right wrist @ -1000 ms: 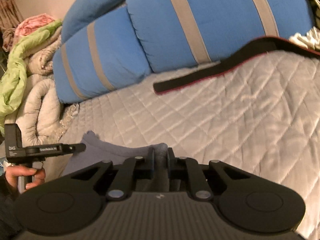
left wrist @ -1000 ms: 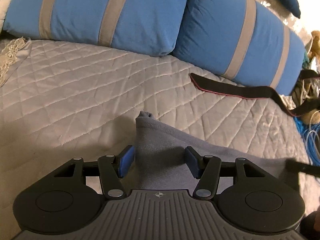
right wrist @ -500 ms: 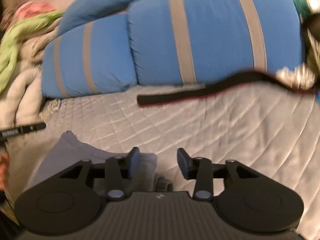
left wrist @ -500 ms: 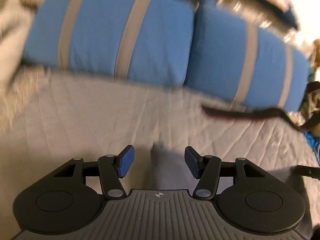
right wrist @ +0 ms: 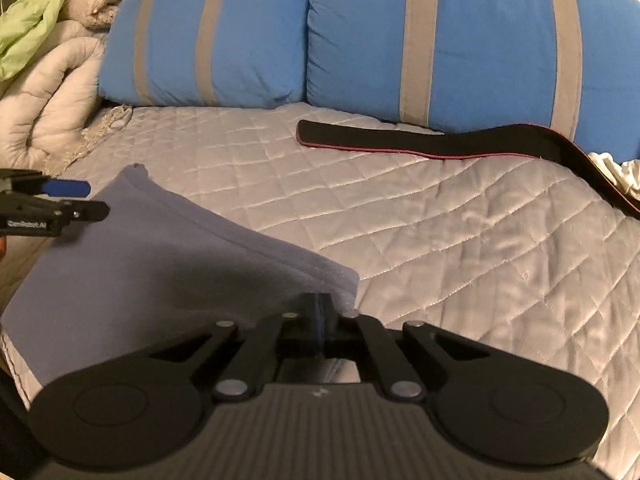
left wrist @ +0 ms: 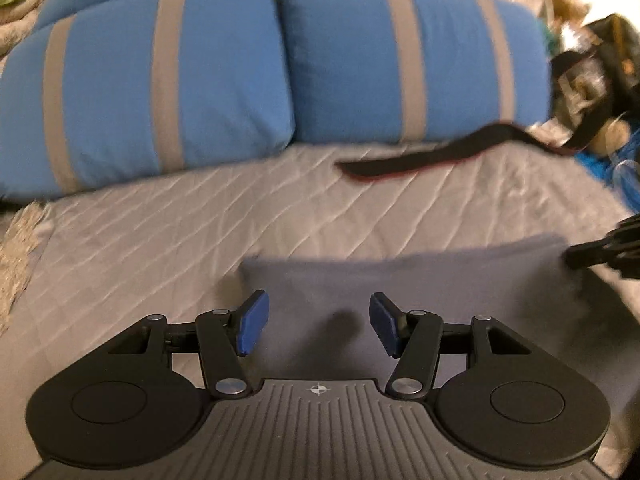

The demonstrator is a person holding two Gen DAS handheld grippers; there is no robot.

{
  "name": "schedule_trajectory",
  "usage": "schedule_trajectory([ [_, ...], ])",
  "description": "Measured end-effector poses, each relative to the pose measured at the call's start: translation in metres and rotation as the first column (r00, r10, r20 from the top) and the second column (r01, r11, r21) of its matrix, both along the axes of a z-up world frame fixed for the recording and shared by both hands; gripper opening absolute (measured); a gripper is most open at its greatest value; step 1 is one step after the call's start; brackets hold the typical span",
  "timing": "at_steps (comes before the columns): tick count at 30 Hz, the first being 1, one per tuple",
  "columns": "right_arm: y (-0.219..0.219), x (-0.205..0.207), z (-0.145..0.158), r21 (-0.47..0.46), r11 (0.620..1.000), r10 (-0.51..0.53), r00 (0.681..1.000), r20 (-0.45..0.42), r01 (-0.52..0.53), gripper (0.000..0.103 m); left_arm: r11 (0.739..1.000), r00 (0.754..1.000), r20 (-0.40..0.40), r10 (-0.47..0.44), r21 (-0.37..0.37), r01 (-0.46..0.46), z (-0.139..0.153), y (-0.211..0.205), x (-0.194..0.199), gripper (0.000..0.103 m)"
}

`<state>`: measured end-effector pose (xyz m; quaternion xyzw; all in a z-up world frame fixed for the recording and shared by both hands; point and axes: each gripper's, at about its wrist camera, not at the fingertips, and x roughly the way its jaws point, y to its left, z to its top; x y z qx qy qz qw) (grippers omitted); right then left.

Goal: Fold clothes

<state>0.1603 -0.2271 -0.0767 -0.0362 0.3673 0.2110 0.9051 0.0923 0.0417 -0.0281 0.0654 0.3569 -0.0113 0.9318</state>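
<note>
Right gripper (right wrist: 319, 322) – grey garment (right wrist: 152, 264) (pinched)

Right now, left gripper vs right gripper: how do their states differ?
The left gripper has its jaws spread wide with nothing between the blue pads; the right gripper has its jaws closed together, pinching the near corner of the grey-blue garment. The left gripper sits over the garment's flat middle; the right gripper sits at its edge. Both are the same black two-finger build, over the same quilted bedspread.

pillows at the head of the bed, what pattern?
Blue pillows with vertical grey stripes; clearest in the right wrist view.
</note>
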Motion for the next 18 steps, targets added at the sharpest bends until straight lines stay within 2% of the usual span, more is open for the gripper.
schedule_trajectory([
  [2,-0.002,-0.005,0.004,0.0,1.0,0.002,1.0,0.016,-0.002,0.018,0.999,0.999,-0.017,0.033,0.029,-0.032,-0.003,0.005,-0.001,0.054],
  [3,-0.004,-0.009,0.008,0.004,1.0,-0.003,1.0,0.021,0.003,0.02,0.999,0.999,-0.017,0.036,0.017,-0.036,-0.001,0.008,-0.002,0.054],
  [5,-0.006,-0.021,0.02,0.024,1.0,0.001,1.0,0.021,-0.002,0.008,0.999,0.999,-0.008,0.047,-0.009,-0.048,0.004,0.014,-0.007,0.054],
  [6,-0.008,-0.028,0.025,0.04,0.999,0.016,1.0,0.013,-0.017,0.008,0.999,0.999,-0.004,0.047,-0.025,-0.047,0.01,0.016,-0.014,0.054],
  [10,-0.003,-0.07,0.041,-0.032,0.993,0.112,0.994,-0.001,-0.112,0.009,0.999,1.0,-0.016,0.003,-0.045,-0.004,0.028,0.012,-0.046,0.054],
  [12,-0.001,-0.084,0.04,-0.034,0.986,0.162,0.986,-0.044,-0.164,0.009,0.999,0.998,-0.053,-0.042,-0.015,0.041,0.031,0.005,-0.064,0.054],
  [14,0.005,-0.091,0.03,-0.075,0.976,0.198,0.975,-0.097,-0.206,0.009,0.995,0.989,-0.109,-0.1,0.004,0.101,0.028,-0.002,-0.075,0.054],
  [16,0.007,-0.094,0.017,-0.131,0.971,0.187,0.975,-0.117,-0.202,0.013,0.989,0.976,-0.166,-0.142,0.024,0.148,0.02,-0.01,-0.081,0.054],
  [18,0.006,-0.093,0.007,-0.139,0.972,0.169,0.976,-0.137,-0.188,0.022,0.982,0.959,-0.225,-0.171,0.045,0.185,0.009,-0.017,-0.084,0.053],
])
